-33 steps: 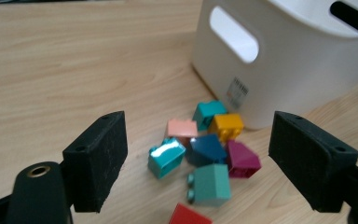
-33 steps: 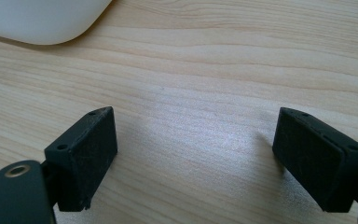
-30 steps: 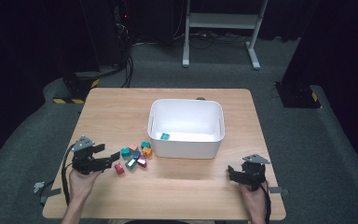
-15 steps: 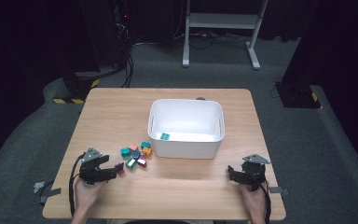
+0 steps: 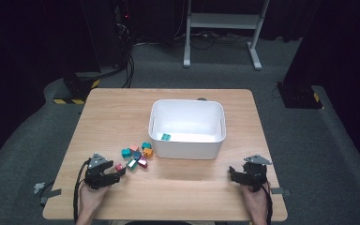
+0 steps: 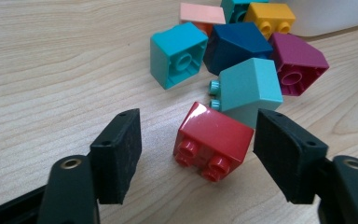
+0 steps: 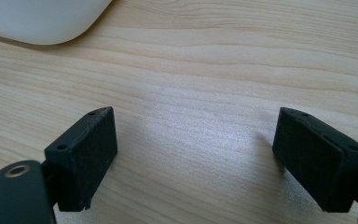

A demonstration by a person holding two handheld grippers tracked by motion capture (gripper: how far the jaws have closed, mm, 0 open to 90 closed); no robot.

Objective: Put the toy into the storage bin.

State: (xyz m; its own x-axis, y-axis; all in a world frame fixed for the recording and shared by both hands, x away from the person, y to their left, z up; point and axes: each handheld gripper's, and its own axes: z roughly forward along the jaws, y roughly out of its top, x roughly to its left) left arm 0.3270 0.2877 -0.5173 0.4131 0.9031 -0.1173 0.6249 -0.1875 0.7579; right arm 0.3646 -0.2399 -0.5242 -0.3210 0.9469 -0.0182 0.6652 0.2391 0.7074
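Observation:
A red brick (image 6: 213, 140) lies tilted on the wooden table (image 5: 122, 112), studs toward me, between the jaws of my left gripper (image 6: 203, 135). The jaws have just been closing around it, but a gap remains on each side and neither pad touches it. In the high view the left gripper (image 5: 117, 173) sits low at the near left, with the red brick (image 5: 119, 166) at its tips. Just beyond lie a light teal brick (image 6: 249, 86), a teal brick (image 6: 177, 56), a dark blue brick (image 6: 237, 44) and a magenta brick (image 6: 298, 63). My right gripper (image 5: 233, 174) (image 7: 193, 140) rests open over bare wood.
A white bin (image 5: 186, 101) stands mid-table with one green brick (image 5: 166, 137) inside; its corner (image 7: 42, 21) appears in the right gripper view. A yellow brick (image 6: 270, 18) and a salmon brick (image 6: 200, 13) lie by the bin's wall. Dark floor and stands surround the table.
My left gripper has come down to the table at the near edge of the brick pile, and its jaws have narrowed around the red brick. The right gripper has stayed put.

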